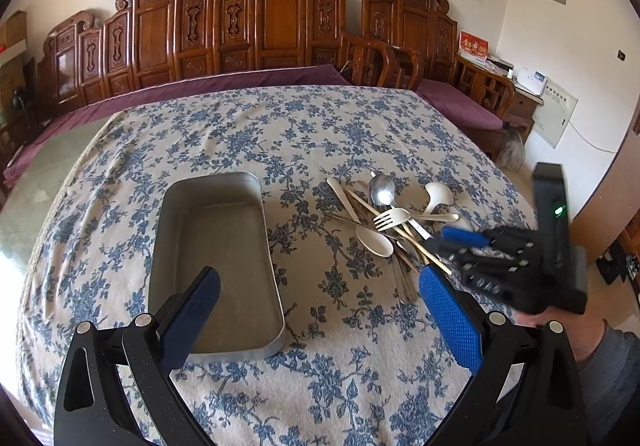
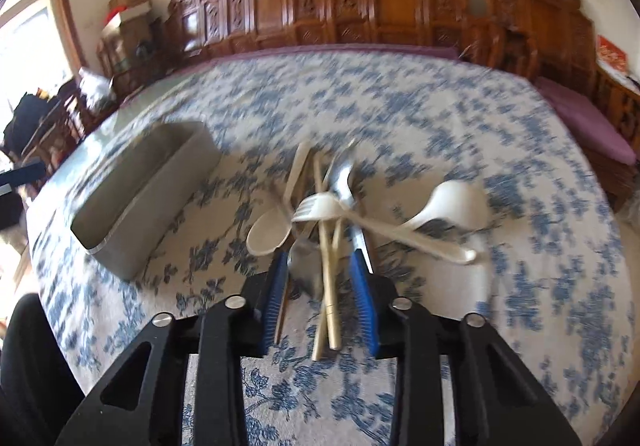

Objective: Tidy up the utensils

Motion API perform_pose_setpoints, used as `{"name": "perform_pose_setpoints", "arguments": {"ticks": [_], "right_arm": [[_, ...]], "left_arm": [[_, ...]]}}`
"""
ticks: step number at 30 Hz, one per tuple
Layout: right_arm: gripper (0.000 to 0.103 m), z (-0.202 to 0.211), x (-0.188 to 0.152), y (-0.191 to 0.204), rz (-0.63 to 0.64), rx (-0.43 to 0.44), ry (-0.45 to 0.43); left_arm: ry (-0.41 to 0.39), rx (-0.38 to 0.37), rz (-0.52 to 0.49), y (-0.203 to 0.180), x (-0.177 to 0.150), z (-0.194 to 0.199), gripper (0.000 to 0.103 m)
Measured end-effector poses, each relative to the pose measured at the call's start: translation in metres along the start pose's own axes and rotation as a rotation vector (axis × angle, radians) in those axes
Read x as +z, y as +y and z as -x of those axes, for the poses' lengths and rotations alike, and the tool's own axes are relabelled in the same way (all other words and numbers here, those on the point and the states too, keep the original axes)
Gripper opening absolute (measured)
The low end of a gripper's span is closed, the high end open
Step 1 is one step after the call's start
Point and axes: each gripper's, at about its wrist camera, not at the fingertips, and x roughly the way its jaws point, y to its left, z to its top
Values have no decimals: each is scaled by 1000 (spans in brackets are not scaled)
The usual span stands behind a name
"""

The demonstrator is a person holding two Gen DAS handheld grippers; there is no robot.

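Looking at the pile of utensils (image 1: 390,224) at three o'clock of the metal tray (image 1: 216,266), we see our right gripper (image 2: 322,278) part open around the chopsticks (image 2: 326,286); whether it grips them we cannot tell. Our left gripper (image 1: 320,310) hangs wide open, holding nothing, over the flowered tablecloth (image 1: 240,133).

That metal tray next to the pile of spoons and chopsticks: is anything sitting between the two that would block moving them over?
Nothing visible does. Only bare flowered tablecloth lies between the utensil pile and the metal tray, whose inside looks empty. The left gripper hangs open over the tray's near end.
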Motion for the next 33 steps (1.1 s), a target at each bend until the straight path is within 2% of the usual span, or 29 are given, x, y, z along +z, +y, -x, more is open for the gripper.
{"name": "perform_pose_setpoints", "arguments": {"ticks": [6, 11, 15, 29, 33], "right_arm": [[27, -20, 6, 3, 3, 46, 33], [26, -33, 7, 10, 31, 10, 69], [24, -32, 8, 9, 32, 0, 61], [2, -23, 17, -19, -72, 3, 9], [1, -12, 17, -26, -95, 19, -22]], "left_arm": [[21, -4, -8, -5, -2, -13, 92], [29, -4, -13, -9, -2, -19, 92], [36, -2, -5, -8, -2, -21, 92], [62, 23, -16, -10, -1, -29, 92], [67, 25, -23, -15, 1, -36, 92]]}}
